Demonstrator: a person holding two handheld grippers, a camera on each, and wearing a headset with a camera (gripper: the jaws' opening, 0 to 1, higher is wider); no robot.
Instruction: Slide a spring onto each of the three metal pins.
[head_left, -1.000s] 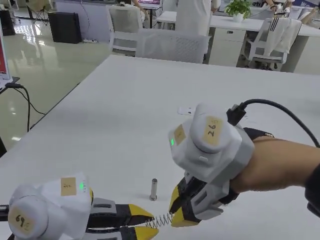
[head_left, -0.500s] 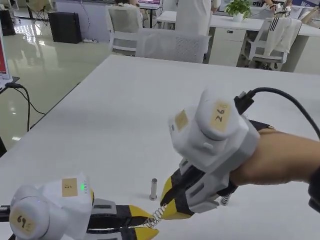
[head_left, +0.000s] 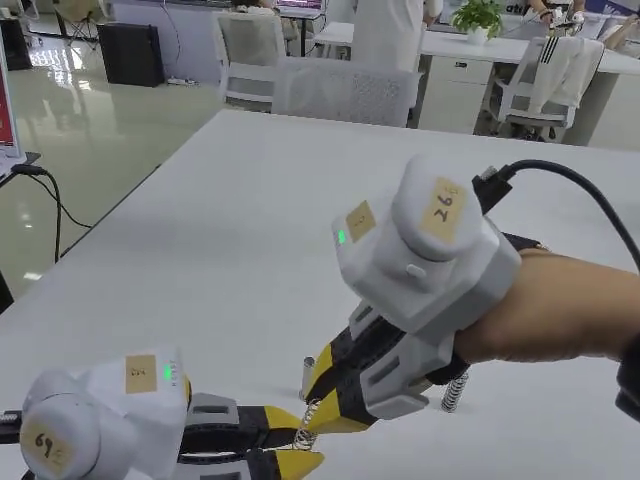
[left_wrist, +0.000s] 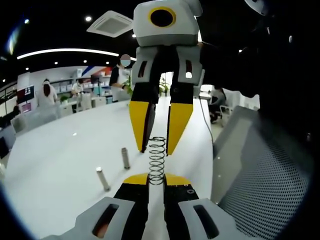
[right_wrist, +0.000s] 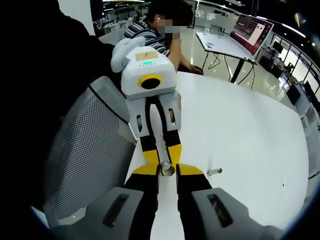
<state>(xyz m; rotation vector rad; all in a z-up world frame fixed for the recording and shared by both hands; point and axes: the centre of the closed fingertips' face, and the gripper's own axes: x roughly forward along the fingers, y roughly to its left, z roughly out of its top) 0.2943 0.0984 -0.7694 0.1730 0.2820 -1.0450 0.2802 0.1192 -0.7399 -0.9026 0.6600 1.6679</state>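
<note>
A small steel spring (head_left: 306, 422) stands between the two grippers, low in the head view. My left gripper (head_left: 300, 442) comes in from the bottom left, shut on the spring's lower end (left_wrist: 157, 175). My right gripper (head_left: 312, 408) reaches down from the right, its yellow jaws closed against the spring's upper end (left_wrist: 158, 145). The right gripper view looks down the spring's open ring (right_wrist: 166, 169) between its own tips, facing the left gripper (right_wrist: 163, 159). A bare metal pin (head_left: 307, 366) stands just behind the spring. The left gripper view has two bare pins (left_wrist: 125, 157) (left_wrist: 102, 178).
To the right, partly behind the right gripper, a pin carries a spring (head_left: 455, 390). The white table (head_left: 250, 200) stretches away with bare room. A grey mesh chair back (left_wrist: 260, 165) stands close beside the table. Office chairs (head_left: 345, 92) line the far edge.
My right gripper has risen and moved left, tipping the spring from nearly flat to steeper. The spring-loaded pin on the right has come out from behind it. The left gripper has stayed put.
</note>
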